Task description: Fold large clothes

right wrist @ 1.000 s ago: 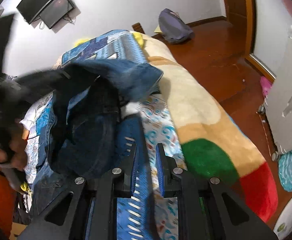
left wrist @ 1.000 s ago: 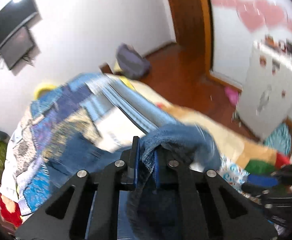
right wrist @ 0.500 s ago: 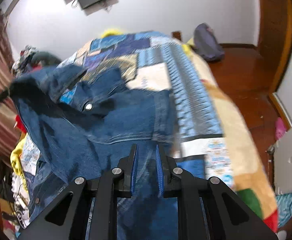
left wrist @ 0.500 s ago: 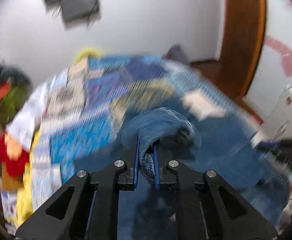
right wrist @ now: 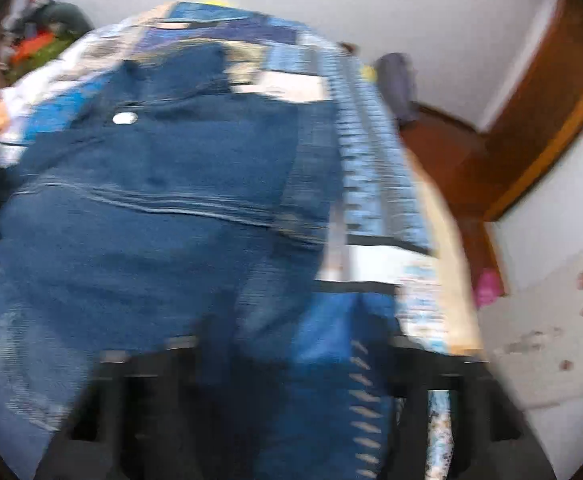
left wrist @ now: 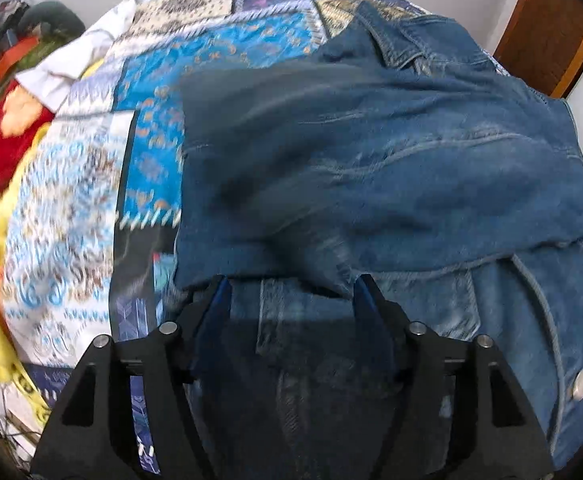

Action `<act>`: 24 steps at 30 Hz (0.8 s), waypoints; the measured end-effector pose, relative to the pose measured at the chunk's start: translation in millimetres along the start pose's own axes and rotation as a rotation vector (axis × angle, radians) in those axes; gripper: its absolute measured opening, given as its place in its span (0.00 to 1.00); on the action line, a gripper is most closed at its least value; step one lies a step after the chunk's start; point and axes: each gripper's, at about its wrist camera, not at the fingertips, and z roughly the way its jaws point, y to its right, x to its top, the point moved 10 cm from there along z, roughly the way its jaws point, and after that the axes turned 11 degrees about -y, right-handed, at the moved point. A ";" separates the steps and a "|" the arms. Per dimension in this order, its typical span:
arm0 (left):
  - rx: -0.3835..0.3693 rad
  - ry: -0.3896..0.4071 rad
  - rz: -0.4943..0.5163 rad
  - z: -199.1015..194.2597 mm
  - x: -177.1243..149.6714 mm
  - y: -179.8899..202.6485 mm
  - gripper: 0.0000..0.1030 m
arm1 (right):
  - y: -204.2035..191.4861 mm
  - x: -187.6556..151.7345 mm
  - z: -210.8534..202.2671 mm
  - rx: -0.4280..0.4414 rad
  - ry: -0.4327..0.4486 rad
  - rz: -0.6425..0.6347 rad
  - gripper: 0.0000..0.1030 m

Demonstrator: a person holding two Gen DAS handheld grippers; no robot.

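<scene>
Both tools' jaws opening; denim jacket [left wrist: 371, 152] released.

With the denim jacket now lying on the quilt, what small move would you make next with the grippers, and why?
Probably lift both clear of the cloth before regripping. The left gripper and right gripper are opening, with denim between their fingers but not pinched. The jacket lies folded over itself on the quilt, so backing off first should avoid dragging the fold. The right view is blurred, so this is tentative.
</scene>
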 end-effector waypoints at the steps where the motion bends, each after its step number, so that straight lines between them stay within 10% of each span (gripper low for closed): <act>1: 0.000 -0.006 -0.010 1.9 -4.5 -2.6 0.63 | 2.5 -3.0 1.8 0.042 -0.017 0.016 0.75; 14: -0.061 0.134 -0.224 -60.9 23.0 -79.9 0.67 | 14.2 3.8 -16.3 0.329 -0.028 0.195 0.75; 24: -0.289 -0.079 -0.337 26.4 46.6 -67.3 0.68 | 12.2 26.2 -11.5 0.404 -0.025 0.272 0.75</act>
